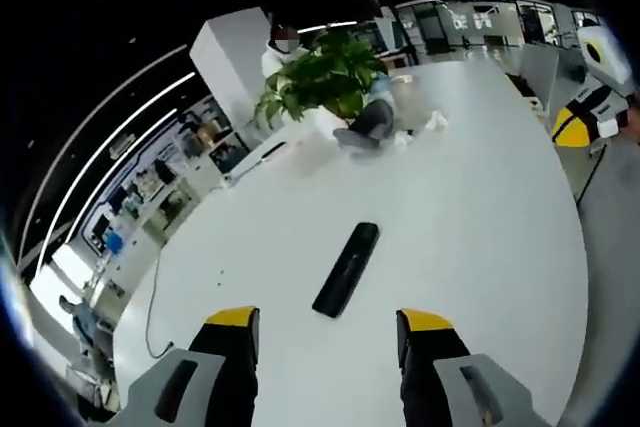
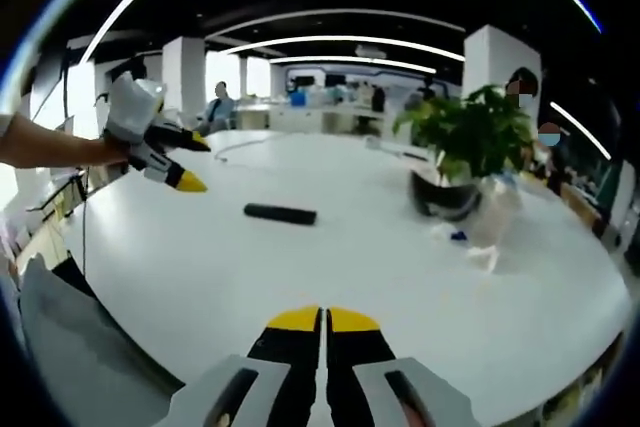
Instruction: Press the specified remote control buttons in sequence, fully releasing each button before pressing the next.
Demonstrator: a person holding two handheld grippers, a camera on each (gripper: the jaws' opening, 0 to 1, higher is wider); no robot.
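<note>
The black remote control (image 1: 346, 269) is seen lying flat on the white table (image 1: 480, 237), just ahead of the left gripper (image 1: 328, 332), whose jaws are spread apart and empty, while the right gripper (image 2: 323, 322) is held farther back with its yellow-tipped jaws pressed together on nothing. A clean press is best made if one jaw tip is lowered squarely onto the intended button while the remote is steadied, then lifted fully clear. The individual buttons cannot be made out.
</note>
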